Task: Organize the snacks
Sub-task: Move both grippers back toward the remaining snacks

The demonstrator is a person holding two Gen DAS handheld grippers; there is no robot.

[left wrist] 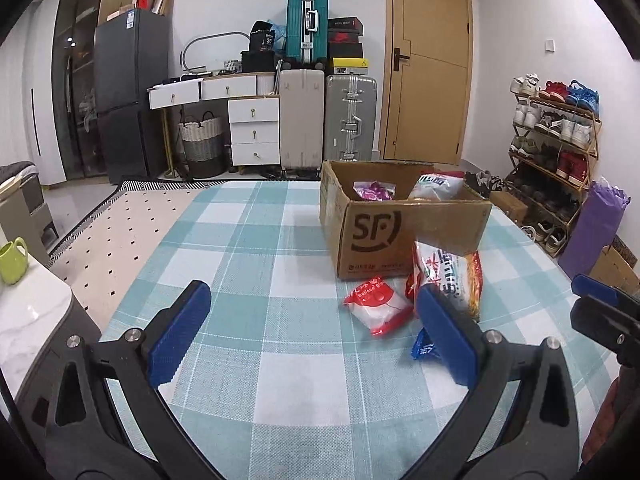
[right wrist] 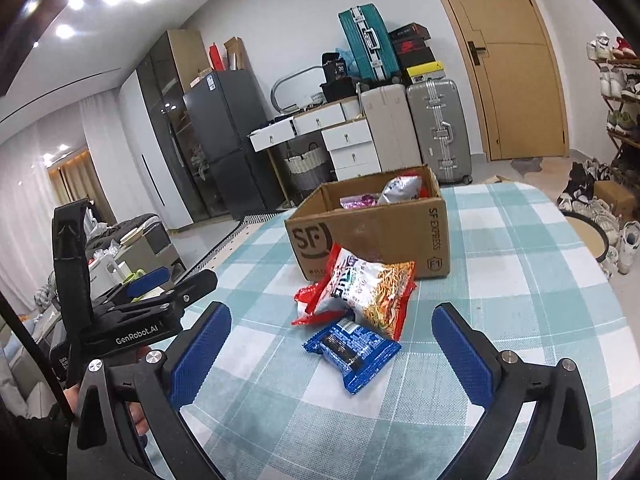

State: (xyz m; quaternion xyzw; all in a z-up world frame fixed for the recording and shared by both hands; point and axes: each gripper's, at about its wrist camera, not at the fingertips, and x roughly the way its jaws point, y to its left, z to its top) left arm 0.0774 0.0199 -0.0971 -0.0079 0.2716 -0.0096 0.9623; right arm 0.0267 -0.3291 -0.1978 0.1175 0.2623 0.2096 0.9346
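An open cardboard SF box [left wrist: 372,236] [right wrist: 384,236] stands on the checked tablecloth and holds a purple packet [left wrist: 374,191] and a white bag [left wrist: 438,186]. In front of it lie a red-and-white packet [left wrist: 378,306], a large noodle snack bag [right wrist: 372,292] [left wrist: 452,276] leaning on the box, and a blue packet [right wrist: 352,350]. My left gripper [left wrist: 312,332] is open and empty, left of the packets. My right gripper [right wrist: 332,354] is open, with the blue packet lying between its fingers on the cloth.
The table [left wrist: 260,280] has a blue-white checked cloth. A green mug [left wrist: 14,260] stands on a marble counter at the left. Suitcases, white drawers, a fridge, a door and a shoe rack [left wrist: 556,152] line the far walls.
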